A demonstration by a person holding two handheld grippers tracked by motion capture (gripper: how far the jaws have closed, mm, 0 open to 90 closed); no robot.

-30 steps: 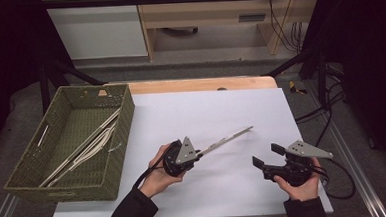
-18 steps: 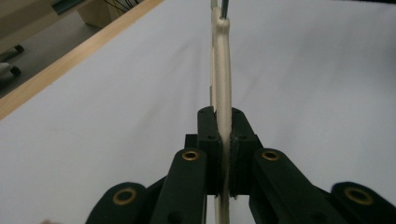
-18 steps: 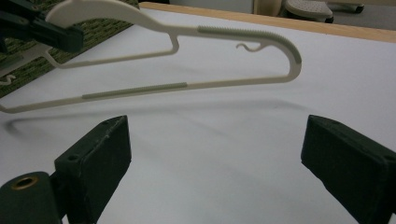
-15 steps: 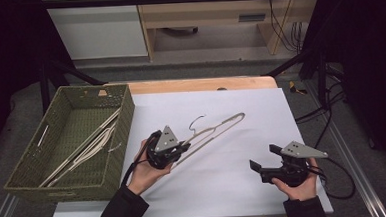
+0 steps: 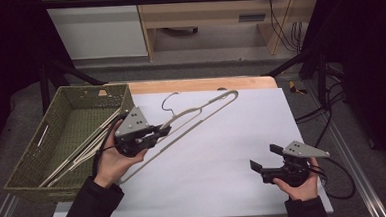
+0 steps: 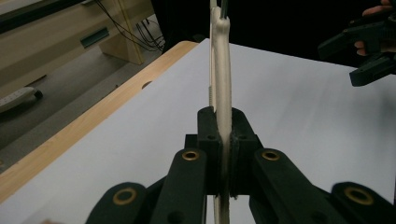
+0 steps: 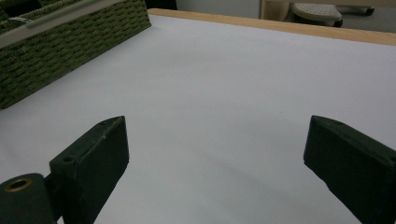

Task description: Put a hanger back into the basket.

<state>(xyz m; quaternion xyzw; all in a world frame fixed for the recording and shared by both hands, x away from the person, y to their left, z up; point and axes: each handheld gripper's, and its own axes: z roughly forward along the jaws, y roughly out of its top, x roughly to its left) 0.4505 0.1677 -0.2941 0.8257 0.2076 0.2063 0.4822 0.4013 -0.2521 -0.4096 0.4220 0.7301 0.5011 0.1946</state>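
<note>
A cream plastic hanger [image 5: 201, 115] with a dark wire hook hangs tilted above the white table [image 5: 224, 177], its hook end pointing toward the far edge. My left gripper [image 5: 159, 132] is shut on the hanger's lower bar; in the left gripper view the bar [image 6: 223, 70] stands edge-on, pinched between the pads of that gripper [image 6: 224, 128]. Near the table's front right, my right gripper [image 5: 264, 157] rests low. Its jaws have just been opening and stand wide, with nothing between them [image 7: 215, 154]. It also shows far off in the left gripper view [image 6: 369, 46].
A green woven basket [image 5: 95, 89] sits at the table's left edge with several cream hangers [image 5: 80, 152] lying in it; its wall [image 7: 70, 42] shows in the right gripper view. A wooden strip [image 5: 199, 84] runs along the table's far edge. Cables trail off to the right.
My left hand has lifted the hanger off the table and carried it left toward the basket. The right hand has stayed in place, its jaws slightly wider.
</note>
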